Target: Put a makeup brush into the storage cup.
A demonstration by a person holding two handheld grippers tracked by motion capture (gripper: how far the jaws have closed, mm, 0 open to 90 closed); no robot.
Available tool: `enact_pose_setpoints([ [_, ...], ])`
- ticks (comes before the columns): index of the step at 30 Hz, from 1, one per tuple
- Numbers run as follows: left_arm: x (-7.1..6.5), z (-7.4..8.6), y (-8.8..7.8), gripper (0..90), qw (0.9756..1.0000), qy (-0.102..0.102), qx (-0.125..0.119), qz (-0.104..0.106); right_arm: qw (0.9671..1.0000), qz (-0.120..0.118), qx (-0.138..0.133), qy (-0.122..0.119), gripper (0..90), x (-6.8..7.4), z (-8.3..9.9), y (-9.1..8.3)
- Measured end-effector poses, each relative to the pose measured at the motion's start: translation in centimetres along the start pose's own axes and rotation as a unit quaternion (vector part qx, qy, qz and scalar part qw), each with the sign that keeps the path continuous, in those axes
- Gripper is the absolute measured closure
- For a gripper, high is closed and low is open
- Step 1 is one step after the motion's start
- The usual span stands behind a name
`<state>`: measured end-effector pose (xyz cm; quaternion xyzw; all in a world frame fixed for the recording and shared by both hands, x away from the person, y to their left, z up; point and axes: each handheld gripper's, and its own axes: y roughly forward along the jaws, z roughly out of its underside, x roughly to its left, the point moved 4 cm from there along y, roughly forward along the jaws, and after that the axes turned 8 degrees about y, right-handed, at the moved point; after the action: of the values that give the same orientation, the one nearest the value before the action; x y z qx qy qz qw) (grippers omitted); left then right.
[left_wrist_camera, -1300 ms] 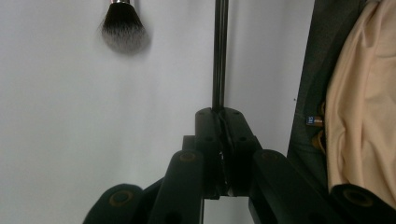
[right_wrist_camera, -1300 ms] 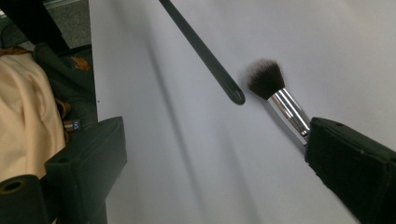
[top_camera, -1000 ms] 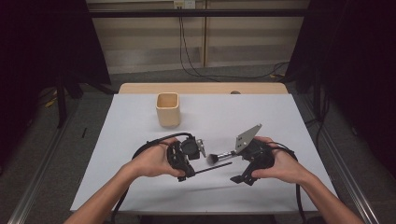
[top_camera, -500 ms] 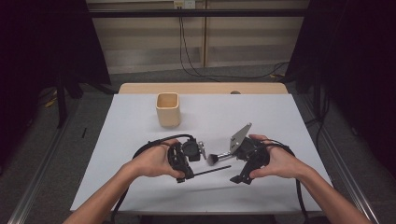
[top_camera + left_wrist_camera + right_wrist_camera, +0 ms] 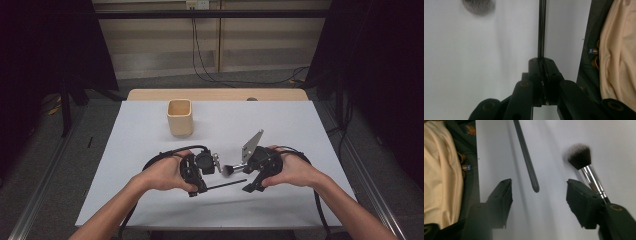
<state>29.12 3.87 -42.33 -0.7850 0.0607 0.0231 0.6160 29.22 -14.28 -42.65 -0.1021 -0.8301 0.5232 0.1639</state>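
Observation:
My left gripper (image 5: 201,189) is shut on a thin black rod (image 5: 226,185), which points right, low over the white table. In the left gripper view the shut jaws (image 5: 541,60) pinch the rod (image 5: 541,27). A makeup brush (image 5: 231,170) lies just beyond it, dark bristles to the left. My right gripper (image 5: 248,179) faces left at the rod's free end. Its jaws (image 5: 540,183) have just been closing and still stand apart, touching nothing. The rod's tip (image 5: 534,186) lies between them. The brush (image 5: 580,157) runs past the outside of the right-hand jaw.
A square wooden cup (image 5: 180,117) stands upright at the back left of the white table cover (image 5: 300,125). The near table edge and the person's beige clothing (image 5: 441,170) lie close behind the hands. Cables trail from both grippers.
The right gripper has shifted a little left toward the rod's end, its grey plate tilting more upright. The left gripper, rod and brush have stayed put.

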Motion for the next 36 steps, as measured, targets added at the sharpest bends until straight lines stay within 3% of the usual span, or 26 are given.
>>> enact_pose_setpoints([
  [2,0.0,0.0,0.0,86.0,1.0,0.001,0.001,0.008,1.0,-0.003,0.003,0.002,42.1,0.1,-0.1,0.0],
  [5,0.0,0.0,0.0,86.0,1.0,0.001,-0.003,-0.003,1.0,0.0,0.002,0.0,44.5,0.0,-0.3,0.1],
  [6,0.0,-0.1,0.0,85.9,1.0,0.002,-0.003,0.007,1.0,0.003,0.001,-0.004,45.5,0.0,-0.4,0.2],
  [15,0.1,0.0,0.1,86.0,1.0,0.003,0.002,0.008,0.9999,-0.006,0.005,-0.015,60.4,0.3,-0.7,0.4],
  [16,0.1,-0.1,0.2,86.0,1.0,0.003,0.003,-0.002,0.9998,-0.006,0.004,-0.018,61.6,0.3,-0.8,0.5],
  [22,0.2,-0.3,0.2,86.0,1.0,-0.005,-0.007,0.003,0.9996,-0.007,0.008,-0.025,65.7,0.4,-1.2,1.1],
  [35,0.1,-0.3,0.1,85.9,0.9999,0.009,-0.007,0.003,0.999,-0.014,0.016,-0.04,82.0,0.9,-1.7,1.5],
  [36,0.1,-0.4,0.3,85.9,0.9999,0.009,-0.008,-0.006,0.9989,-0.017,0.017,-0.041,82.4,0.8,-1.7,1.6],
])
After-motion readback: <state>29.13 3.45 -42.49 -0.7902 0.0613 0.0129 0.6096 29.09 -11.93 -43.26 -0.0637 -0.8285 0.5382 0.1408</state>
